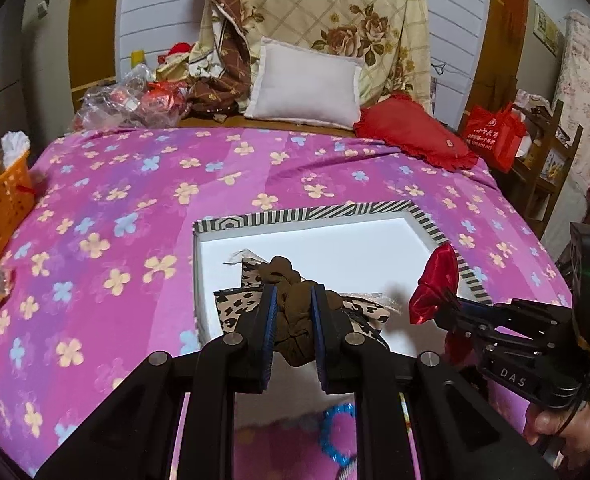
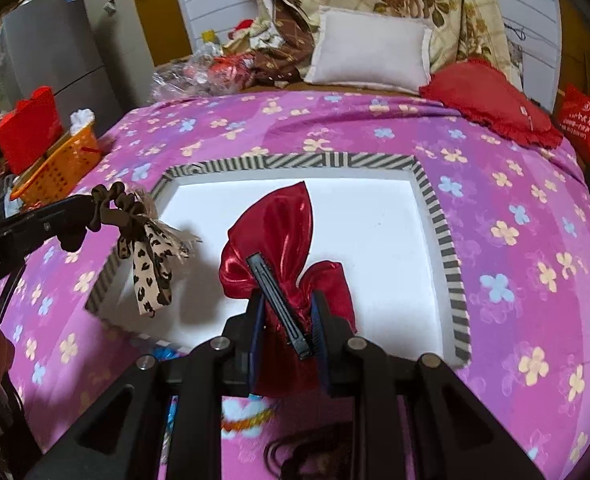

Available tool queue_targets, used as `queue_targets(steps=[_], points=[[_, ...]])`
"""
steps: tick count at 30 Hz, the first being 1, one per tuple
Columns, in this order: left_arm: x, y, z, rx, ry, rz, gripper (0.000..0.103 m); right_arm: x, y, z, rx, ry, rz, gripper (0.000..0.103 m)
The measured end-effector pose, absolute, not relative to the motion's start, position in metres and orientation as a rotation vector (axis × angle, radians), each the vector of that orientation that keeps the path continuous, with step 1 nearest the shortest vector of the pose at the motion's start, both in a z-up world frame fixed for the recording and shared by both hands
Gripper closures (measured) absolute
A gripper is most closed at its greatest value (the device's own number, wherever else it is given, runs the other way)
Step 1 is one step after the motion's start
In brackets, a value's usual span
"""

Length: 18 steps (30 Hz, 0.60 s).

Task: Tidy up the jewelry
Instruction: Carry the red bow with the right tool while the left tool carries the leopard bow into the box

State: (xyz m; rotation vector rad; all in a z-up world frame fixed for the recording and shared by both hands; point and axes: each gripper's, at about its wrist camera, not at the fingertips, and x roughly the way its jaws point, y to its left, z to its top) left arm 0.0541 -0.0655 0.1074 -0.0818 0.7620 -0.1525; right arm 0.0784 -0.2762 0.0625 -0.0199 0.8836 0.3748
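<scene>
Right wrist view is showing the whole setup: a pink flowered bedspread (image 2: 495, 184) with a shallow striped-rim box (image 2: 435, 200) sitting on it, white inside and nothing lying in it yet. Both grippers are hanging over that box, each carrying a hair piece. The right gripper (image 2: 287, 320) is pinching a shiny red satin bow (image 2: 279, 232) on a black clip, over the near middle of the box. The left gripper (image 1: 291, 312) is pressed together on a brown scrunchie (image 1: 291, 300) with leopard-print ribbons trailing, over the box's near left edge. I'm guessing the job now is setting them down, so I'd be bringing each one low before letting go, scrunchie further in from the rim, bow off to the right, keeping them apart so the ribbons aren't tangling with the clip.
</scene>
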Motion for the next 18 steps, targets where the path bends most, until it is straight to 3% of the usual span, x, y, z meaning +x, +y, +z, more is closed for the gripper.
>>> queue_targets(steps=[18], points=[[0.073, -0.051, 0.047, -0.068, 0.895, -0.073, 0.103, 0.111, -0.276, 0.018, -0.021, 0.982, 0.294, 0.076]])
